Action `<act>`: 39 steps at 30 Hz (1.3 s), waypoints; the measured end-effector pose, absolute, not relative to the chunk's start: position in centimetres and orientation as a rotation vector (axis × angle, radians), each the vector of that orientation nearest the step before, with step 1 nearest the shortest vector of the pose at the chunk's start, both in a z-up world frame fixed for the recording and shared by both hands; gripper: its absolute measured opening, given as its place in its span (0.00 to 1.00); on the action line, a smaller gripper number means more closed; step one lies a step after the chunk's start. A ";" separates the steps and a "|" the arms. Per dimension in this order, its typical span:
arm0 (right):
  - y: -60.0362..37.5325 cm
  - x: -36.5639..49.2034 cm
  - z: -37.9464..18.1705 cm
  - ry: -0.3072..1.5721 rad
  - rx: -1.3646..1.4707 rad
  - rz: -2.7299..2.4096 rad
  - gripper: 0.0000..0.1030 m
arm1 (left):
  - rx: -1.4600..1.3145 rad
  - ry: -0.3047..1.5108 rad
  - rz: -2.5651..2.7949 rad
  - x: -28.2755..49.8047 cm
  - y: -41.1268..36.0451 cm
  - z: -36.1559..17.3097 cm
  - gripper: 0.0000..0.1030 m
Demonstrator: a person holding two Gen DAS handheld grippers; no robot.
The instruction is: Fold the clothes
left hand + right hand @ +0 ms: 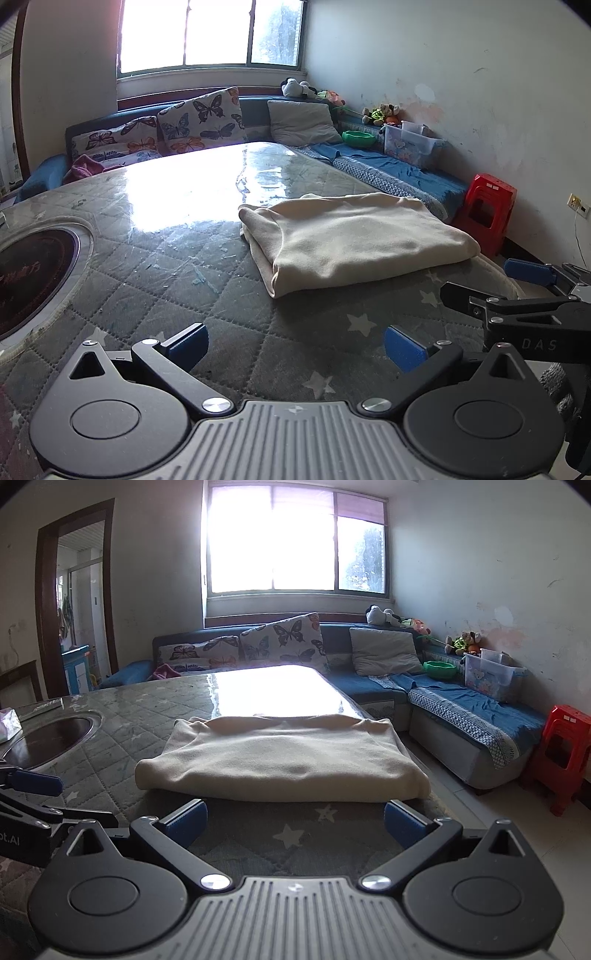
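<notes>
A cream garment [354,236] lies folded in a neat rectangle on the quilted grey table cover [177,280]; it also shows in the right wrist view [284,760], straight ahead. My left gripper [295,349] is open and empty, low over the cover, short of and left of the garment. My right gripper [295,821] is open and empty just in front of the garment's near edge. The right gripper also shows at the right of the left wrist view [517,291]. The left gripper shows at the left of the right wrist view [33,786].
A round inset cooktop [33,277] sits in the table at left. A blue sofa [461,709] with butterfly cushions wraps the far side and right. A red plastic stool [565,757] stands on the floor at right. A clear storage box [491,675] sits on the sofa.
</notes>
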State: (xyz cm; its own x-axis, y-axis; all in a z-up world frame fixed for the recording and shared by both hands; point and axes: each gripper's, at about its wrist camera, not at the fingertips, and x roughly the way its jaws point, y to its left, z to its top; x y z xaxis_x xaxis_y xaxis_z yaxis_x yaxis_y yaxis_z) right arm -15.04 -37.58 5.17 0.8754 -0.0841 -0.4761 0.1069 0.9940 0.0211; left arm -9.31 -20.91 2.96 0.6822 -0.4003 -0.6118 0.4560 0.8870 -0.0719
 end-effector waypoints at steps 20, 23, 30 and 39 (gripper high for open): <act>-37.5 -15.7 4.7 0.510 0.058 -0.096 1.00 | 0.114 0.673 -0.476 -10.3 -21.4 2.6 1.00; -37.5 -15.6 4.6 0.513 0.059 -0.094 1.00 | 0.118 0.677 -0.476 -10.3 -21.6 2.5 1.00; -37.5 -15.5 4.6 0.518 0.059 -0.092 1.00 | 0.132 0.683 -0.480 -10.4 -22.0 2.2 1.00; -37.5 -15.3 4.5 0.524 0.060 -0.098 1.00 | 0.146 0.688 -0.482 -10.4 -22.3 2.1 1.00</act>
